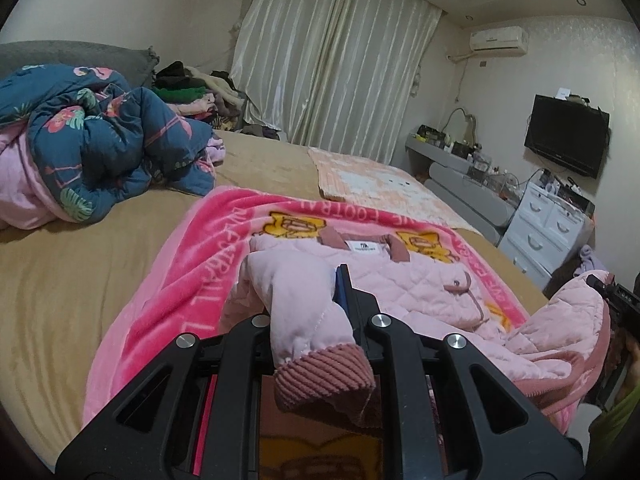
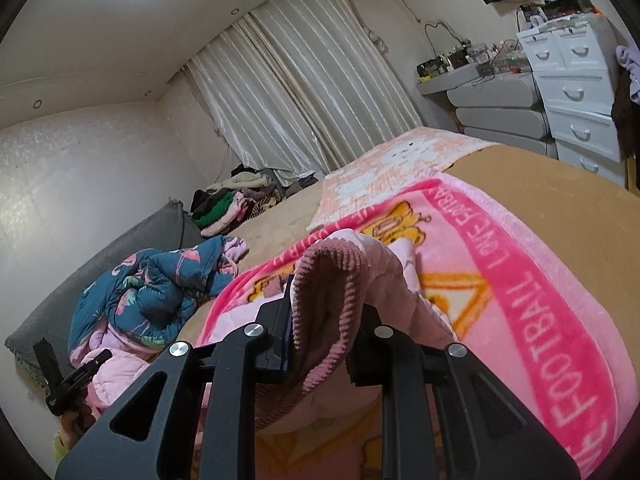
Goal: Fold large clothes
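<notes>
A tan bed (image 1: 80, 280) carries a pink cartoon blanket (image 1: 168, 280) as a folding surface; on it lies the quilted pink jacket (image 1: 420, 280), collar away, both sleeves raised, apparently for folding inward. The left gripper (image 1: 316, 304) is clenched on one ribbed cuff (image 1: 324, 376), the right gripper (image 2: 324, 312) on the other cuff (image 2: 332, 276). The jacket's hem is hidden behind the grippers; its label is unreadable
</notes>
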Tool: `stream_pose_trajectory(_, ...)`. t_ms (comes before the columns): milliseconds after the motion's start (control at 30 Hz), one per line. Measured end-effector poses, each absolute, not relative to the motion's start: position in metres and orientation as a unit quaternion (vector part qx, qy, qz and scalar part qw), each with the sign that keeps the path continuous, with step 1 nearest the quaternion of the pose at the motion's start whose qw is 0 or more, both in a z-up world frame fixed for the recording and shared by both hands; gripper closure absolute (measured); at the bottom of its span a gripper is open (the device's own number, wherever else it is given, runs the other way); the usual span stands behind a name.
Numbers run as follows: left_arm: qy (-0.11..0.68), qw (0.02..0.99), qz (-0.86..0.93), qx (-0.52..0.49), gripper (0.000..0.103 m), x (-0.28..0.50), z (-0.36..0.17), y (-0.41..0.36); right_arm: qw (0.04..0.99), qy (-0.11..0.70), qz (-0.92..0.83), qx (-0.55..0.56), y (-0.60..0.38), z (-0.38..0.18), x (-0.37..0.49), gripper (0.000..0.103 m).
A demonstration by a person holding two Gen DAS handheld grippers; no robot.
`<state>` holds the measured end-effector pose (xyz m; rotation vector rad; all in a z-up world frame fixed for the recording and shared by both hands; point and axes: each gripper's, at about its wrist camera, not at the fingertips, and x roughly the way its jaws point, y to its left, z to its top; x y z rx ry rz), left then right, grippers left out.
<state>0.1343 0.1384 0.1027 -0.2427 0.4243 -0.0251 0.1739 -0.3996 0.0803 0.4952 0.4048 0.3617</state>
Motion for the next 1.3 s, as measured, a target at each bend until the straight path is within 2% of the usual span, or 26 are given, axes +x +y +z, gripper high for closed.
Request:
stream_pose_trajectory(700, 0.16, 0.98, 0.008, -0.117, 0.095, 0.194, 0.127, 0.141, 0.944, 0.144, 0.155, 0.255, -0.384, 0.11, 0.234, 0.085)
stream_pose_trajectory(1300, 0.199, 0.975, 0.044, -0.088, 0.094, 0.271, 0.1, 0.15, 0.958, 0.166, 0.1, 0.213, -0.365, 0.097, 0.309, 0.085)
